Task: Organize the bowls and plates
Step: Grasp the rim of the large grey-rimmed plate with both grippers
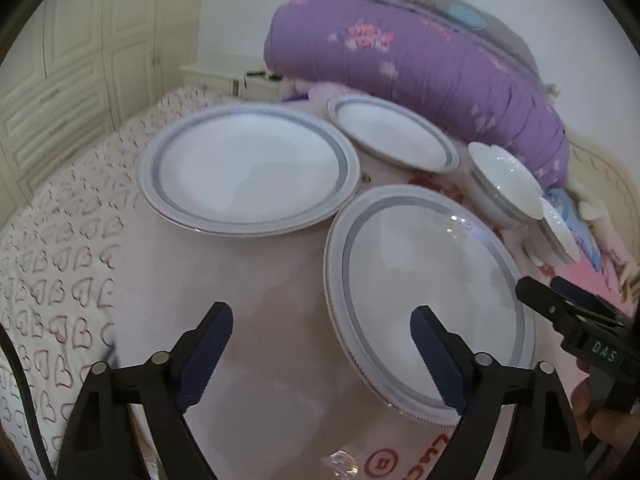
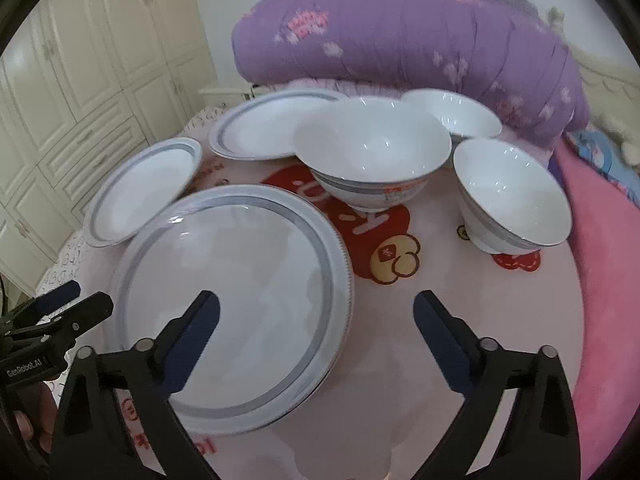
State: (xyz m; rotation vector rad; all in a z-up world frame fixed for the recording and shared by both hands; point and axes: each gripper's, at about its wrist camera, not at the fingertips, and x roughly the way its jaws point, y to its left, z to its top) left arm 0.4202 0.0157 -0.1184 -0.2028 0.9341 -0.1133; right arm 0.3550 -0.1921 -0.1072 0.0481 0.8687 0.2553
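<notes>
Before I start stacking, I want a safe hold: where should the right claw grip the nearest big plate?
Take the nearest big plate by its raised rim on the near right edge, one finger over and one under. It lies flat, and the open right claw already hovers there.

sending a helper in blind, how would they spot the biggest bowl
Start at the rolled purple quilt at the back. Just in front of it sit three white bowls; the biggest bowl is the middle one, widest, with a grey band and an orange label low on its side.
</notes>
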